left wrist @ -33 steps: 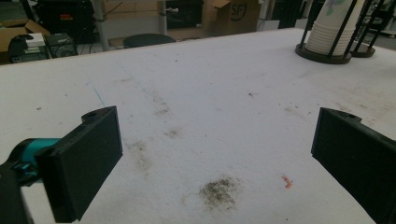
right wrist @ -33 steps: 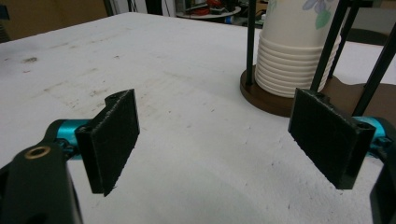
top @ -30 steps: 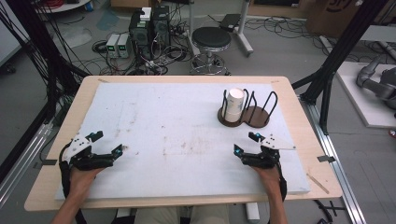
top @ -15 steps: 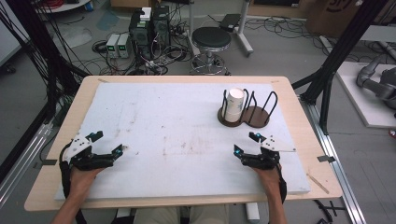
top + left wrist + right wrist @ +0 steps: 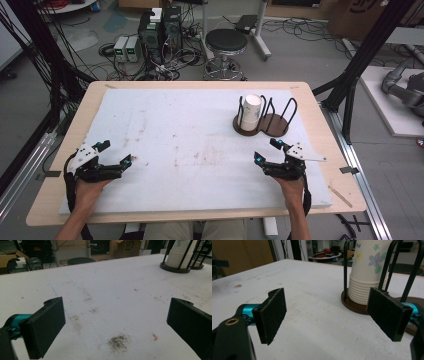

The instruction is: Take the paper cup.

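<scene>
On the white-covered counter (image 5: 200,130), toward its far right, I see a stack of paper cups (image 5: 251,111) standing upright in a dark wire cup rack (image 5: 272,126). Rack has two round bays side by side on a brown base; the stack fills the left bay, the right bay holds nothing that I can see.

Right hand-held gripper (image 5: 266,152) rests low near the counter's near right edge, aimed at the rack, jaws spread wide with nothing between them. In the right gripper view the nested cup rims and a flower print on the top cup (image 5: 368,262) sit just beyond the jaws, behind the rack's black wire hoops (image 5: 387,270).

Left hand-held gripper (image 5: 114,154) lies at the near left, well apart from the rack, jaws likewise spread and empty. Its view shows stained cover (image 5: 117,341) and the rack far off at upper right.

Handling, my judgement: paper cups are very light, thin-walled, easily crushed. Nested ones may cling, so pulling one could lift several. I would take hold on the upper side wall of the top cup, above the hoops, with a gentle squeeze, and draw straight up so the wires do not snag it. Light rack may shift or tip if bumped.
</scene>
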